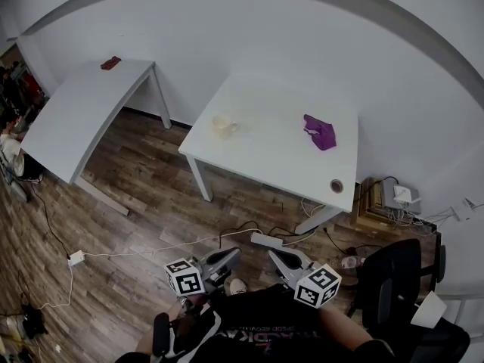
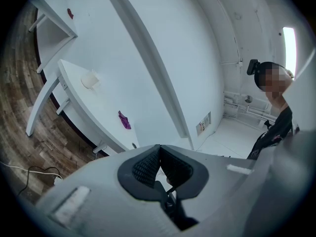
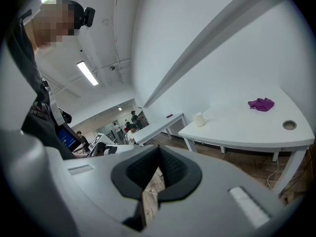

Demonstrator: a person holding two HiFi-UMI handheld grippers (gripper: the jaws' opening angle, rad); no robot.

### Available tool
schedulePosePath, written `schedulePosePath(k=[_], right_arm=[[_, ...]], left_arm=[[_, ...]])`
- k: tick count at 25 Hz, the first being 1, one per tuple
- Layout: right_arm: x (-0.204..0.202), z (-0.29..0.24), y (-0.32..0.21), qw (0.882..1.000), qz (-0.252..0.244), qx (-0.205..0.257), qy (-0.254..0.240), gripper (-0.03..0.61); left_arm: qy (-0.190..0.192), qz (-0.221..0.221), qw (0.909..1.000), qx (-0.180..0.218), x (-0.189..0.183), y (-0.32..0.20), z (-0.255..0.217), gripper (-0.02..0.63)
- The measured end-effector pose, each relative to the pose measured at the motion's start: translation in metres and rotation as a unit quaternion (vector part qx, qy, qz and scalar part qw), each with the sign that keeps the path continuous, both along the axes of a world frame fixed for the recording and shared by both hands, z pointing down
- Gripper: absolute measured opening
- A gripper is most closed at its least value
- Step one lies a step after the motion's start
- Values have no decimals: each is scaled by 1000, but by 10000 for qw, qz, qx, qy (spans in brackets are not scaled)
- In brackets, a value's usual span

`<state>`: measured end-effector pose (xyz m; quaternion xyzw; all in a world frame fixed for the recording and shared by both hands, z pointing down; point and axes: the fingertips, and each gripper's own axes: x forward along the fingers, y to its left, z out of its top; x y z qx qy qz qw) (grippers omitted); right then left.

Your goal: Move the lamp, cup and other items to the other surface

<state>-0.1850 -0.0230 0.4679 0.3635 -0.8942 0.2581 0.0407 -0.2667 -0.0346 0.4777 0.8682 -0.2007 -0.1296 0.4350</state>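
Note:
A pale cup (image 1: 224, 125), a purple cloth (image 1: 320, 132) and a small round ring (image 1: 336, 186) lie on the nearer white table (image 1: 265, 161). A second white table (image 1: 76, 112) stands to the left with a small dark red thing (image 1: 110, 63) at its far end. Both grippers hang low in front of the person, well short of the tables. My left gripper (image 1: 231, 254) (image 2: 159, 151) has its pads together and holds nothing. My right gripper (image 1: 277, 257) (image 3: 159, 152) is likewise shut and empty. The right gripper view shows the cup (image 3: 198, 119), cloth (image 3: 261, 103) and ring (image 3: 289, 125). No lamp is in view.
A power strip (image 1: 266, 240) and cables (image 1: 151, 249) lie on the wood floor between me and the nearer table. A black office chair (image 1: 393, 278) stands at the right, with a white cone-shaped thing (image 1: 429, 308) beside it. People sit at the far left edge (image 1: 11, 153).

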Motion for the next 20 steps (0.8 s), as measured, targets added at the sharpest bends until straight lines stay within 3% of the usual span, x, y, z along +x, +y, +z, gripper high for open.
schedulePosePath(k=[11, 20], right_arm=[[4, -6, -22, 9997, 169, -24, -163, 6], [-5, -8, -83, 9998, -74, 49, -190, 42]], left_arm=[[141, -443, 9986, -234, -25, 5, 8, -5], [-35, -1218, 9922, -250, -64, -9, 4, -5]])
